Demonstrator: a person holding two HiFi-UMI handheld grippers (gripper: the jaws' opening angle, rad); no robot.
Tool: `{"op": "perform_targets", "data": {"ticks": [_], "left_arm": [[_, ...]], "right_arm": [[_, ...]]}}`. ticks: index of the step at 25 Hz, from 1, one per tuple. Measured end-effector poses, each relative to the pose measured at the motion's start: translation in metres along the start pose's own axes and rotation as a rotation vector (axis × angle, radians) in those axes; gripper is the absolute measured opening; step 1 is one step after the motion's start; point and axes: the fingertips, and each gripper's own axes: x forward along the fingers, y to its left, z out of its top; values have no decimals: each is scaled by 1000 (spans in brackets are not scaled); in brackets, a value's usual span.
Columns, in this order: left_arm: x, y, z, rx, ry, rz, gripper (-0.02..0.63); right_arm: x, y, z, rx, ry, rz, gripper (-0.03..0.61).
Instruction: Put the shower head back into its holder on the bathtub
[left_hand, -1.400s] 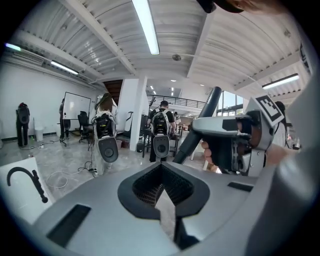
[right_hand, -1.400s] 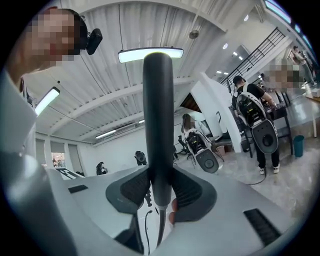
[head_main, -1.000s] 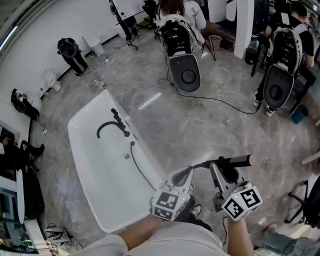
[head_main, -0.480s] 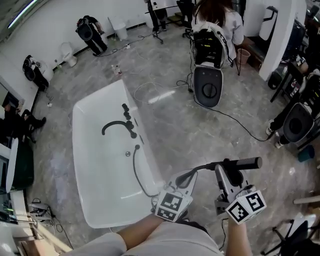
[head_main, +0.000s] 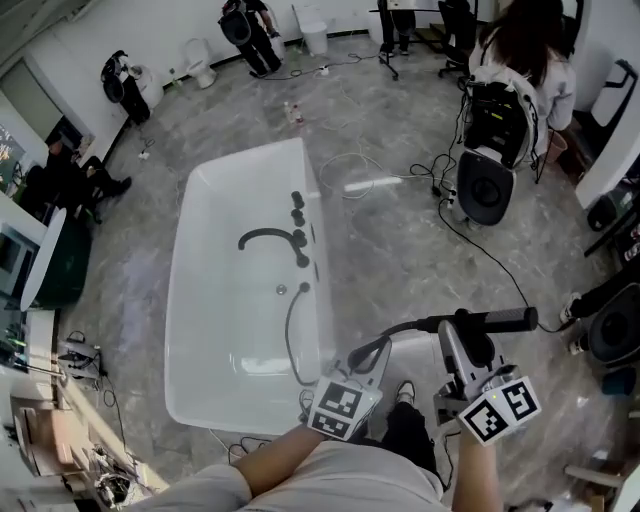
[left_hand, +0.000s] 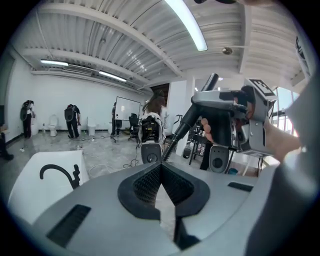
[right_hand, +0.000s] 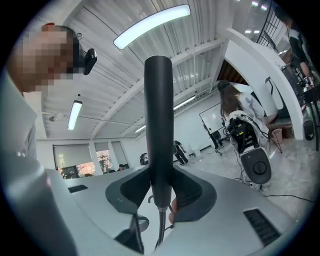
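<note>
The black stick-shaped shower head (head_main: 485, 321) lies level across my right gripper (head_main: 462, 330), which is shut on its handle (right_hand: 159, 130). Its black hose (head_main: 292, 340) runs from the handle down over the rim of the white bathtub (head_main: 200, 330) to a fitting next to the black faucet (head_main: 268, 238) and knobs (head_main: 298, 217). My left gripper (head_main: 368, 352) is beside the tub's near right corner, shut with nothing between its pads (left_hand: 150, 182). In the left gripper view the right gripper (left_hand: 235, 120) and the shower head (left_hand: 200, 107) are ahead at the right, the faucet (left_hand: 59, 172) at the left.
The floor is grey marble-like stone with cables (head_main: 470, 235) across it. A person with black round equipment (head_main: 485, 195) stands at the back right. More people and toilets (head_main: 312, 30) are along the far wall. A desk with gear (head_main: 40, 270) is at the left.
The head view has swung: the bathtub has shifted toward the centre and turned more upright, and the people slid right. Both grippers and the held shower head keep their places in the picture.
</note>
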Motion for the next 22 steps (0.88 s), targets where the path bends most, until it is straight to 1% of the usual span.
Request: {"op": "perform_targets", "data": {"ticks": [5, 7, 10, 14, 18, 22], "left_arm": [[18, 34, -3, -69, -6, 156, 5], [21, 35, -2, -105, -1, 216, 5], [26, 31, -2, -138, 9, 283, 5], [29, 38, -12, -163, 5, 396, 5], [26, 54, -26, -198, 21, 478, 5], [19, 76, -40, -221, 23, 521, 5]], "right_arm": [[43, -17, 10, 28, 59, 130, 143], [55, -20, 19, 35, 94, 198, 143], [59, -23, 33, 38, 119, 270, 143], [75, -28, 33, 53, 161, 362, 143], [95, -30, 38, 56, 178, 414, 143], [107, -20, 43, 37, 185, 436, 143]]}}
